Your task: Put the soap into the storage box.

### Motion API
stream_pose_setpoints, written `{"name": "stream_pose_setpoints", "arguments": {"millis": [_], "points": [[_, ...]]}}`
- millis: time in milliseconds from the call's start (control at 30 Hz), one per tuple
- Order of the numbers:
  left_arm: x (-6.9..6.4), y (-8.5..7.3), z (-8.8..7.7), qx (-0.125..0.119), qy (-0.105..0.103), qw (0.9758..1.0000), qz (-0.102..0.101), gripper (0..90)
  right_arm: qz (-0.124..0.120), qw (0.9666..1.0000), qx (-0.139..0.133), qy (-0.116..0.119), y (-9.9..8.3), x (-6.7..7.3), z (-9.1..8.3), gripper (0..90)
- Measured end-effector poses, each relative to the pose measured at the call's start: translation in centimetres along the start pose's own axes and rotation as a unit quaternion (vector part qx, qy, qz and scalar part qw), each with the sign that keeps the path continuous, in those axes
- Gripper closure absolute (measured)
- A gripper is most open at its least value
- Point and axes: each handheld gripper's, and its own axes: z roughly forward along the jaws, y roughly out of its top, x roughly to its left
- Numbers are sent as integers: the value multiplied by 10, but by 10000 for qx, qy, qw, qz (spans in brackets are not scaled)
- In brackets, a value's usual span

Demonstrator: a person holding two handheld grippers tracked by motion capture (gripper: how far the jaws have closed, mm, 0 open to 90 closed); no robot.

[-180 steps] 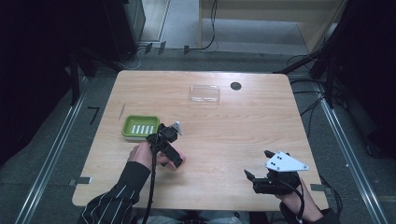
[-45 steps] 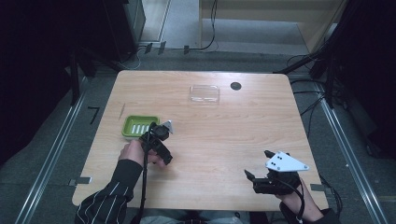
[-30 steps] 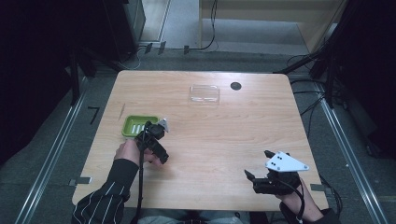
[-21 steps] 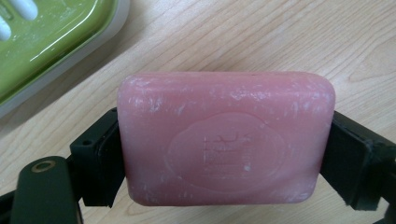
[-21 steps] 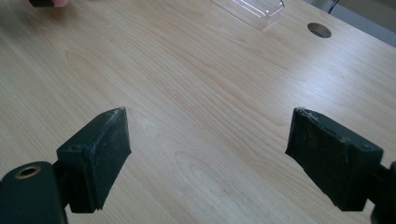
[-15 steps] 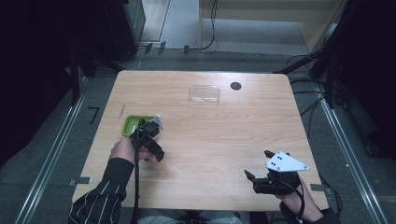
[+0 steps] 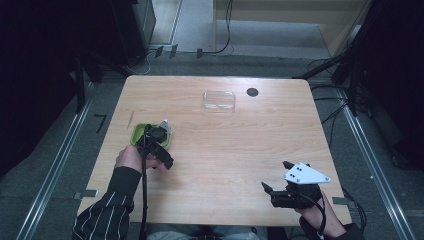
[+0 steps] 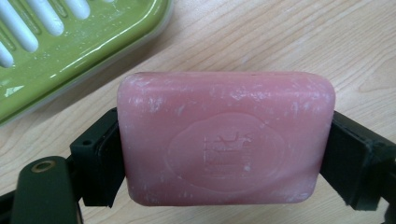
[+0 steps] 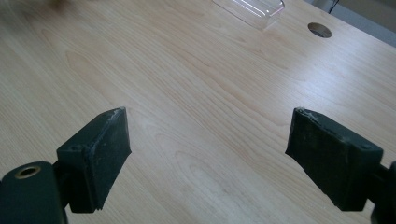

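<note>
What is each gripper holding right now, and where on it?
Left gripper clamps the pink rectangular soap bar by its two short ends. Right gripper holds nothing.

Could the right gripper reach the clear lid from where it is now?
Probably yes. The right gripper is open and holds nothing, and in its own view only bare table lies between it and the clear lid at the far side.

Striped dark sleeve (image 7: 107,212); black hand-held gripper (image 7: 159,142), trailing cable.
</note>
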Motion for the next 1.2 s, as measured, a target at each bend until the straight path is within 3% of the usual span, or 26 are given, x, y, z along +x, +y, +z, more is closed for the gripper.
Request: {"name": "stream_pose_setpoints", "arguments": {"millis": [733, 1200], "points": [[12, 5, -11, -124, -27, 9999, -72, 139, 3, 10000, -1, -1, 0, 0, 0, 138], [23, 6, -15, -189, -10, 9995, -238, 139, 30, 10000, 15, -7, 0, 1, 0, 138]]}}
